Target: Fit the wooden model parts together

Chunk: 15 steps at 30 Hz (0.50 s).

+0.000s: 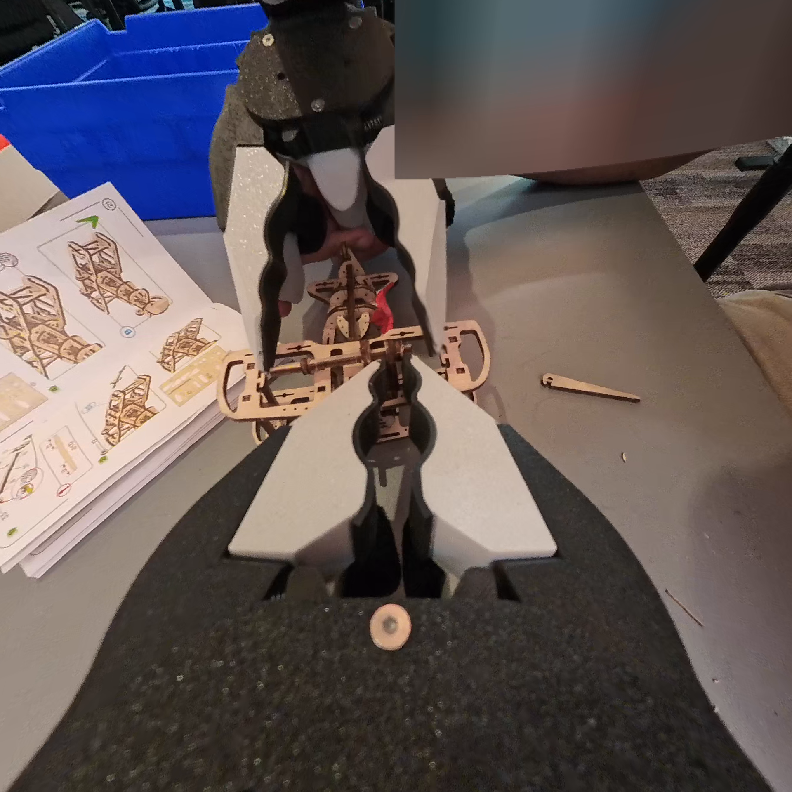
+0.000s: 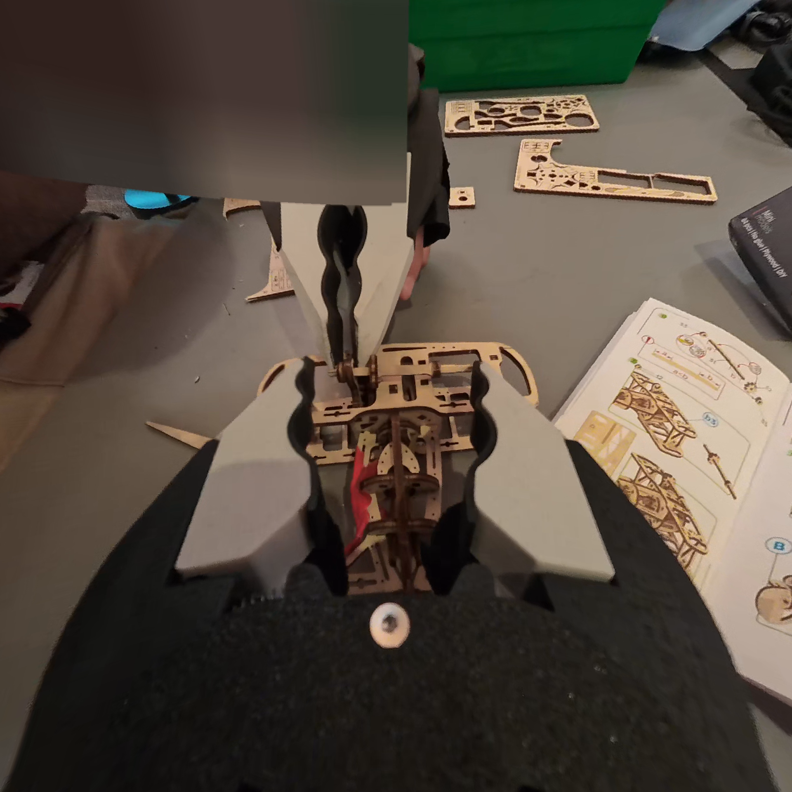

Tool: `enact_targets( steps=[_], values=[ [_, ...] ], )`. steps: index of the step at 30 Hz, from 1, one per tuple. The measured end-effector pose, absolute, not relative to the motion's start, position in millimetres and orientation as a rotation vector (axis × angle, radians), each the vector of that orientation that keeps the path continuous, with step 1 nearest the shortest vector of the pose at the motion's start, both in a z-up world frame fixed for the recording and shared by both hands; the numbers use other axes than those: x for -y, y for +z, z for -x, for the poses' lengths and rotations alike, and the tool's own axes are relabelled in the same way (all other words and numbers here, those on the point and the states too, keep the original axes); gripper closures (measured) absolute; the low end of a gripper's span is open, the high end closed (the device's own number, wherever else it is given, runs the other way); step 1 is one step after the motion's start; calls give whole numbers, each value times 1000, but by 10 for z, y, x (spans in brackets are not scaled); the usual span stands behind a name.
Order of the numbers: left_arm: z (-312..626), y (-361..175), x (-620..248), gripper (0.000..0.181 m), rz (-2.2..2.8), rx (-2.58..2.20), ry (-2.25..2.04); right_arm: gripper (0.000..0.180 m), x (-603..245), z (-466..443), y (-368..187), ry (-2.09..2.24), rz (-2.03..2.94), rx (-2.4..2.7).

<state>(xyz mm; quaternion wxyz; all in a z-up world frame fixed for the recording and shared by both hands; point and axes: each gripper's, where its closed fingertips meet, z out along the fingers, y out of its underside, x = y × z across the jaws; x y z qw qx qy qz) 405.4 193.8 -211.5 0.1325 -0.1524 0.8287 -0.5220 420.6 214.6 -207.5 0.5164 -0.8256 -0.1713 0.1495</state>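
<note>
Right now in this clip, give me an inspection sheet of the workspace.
Surface: grey table, small crumbs.
Job's things: wooden biplane model; loose tapered wooden piece.
Clutter: instruction booklet; two punched part sheets; dark box.
Grippers: left gripper nearly shut at the model's top axle; right gripper open, straddling the fuselage.
Cables: nothing seen.
Surroundings: blue bin; green bin; carpet.

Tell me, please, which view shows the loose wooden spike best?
The left wrist view: the spike lies whole on the table, right of the model. The right wrist view shows only its tapered end, beside the right gripper's finger.
</note>
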Motion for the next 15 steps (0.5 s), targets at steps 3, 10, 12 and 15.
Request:
enact_targets(
  steps=[3, 10, 12, 15],
  values=[
    [-4053, -2117, -1937, 177, 437, -2402, -1510, 108, -2144, -4201, -2057, 393, 1975, 389],
    [-4026, -2122, -1925, 178, 410, -2408, -1509, 120, -2144, -4233, -2049, 353, 1959, 376],
    [-4020, -2123, -1922, 177, 403, -2408, -1506, 120, -2135, -4236, -2030, 365, 1940, 369],
    [-4011, -2123, -1918, 177, 395, -2410, -1507, 120, -2122, -4226, -2009, 431, 1925, 344]
  ],
)
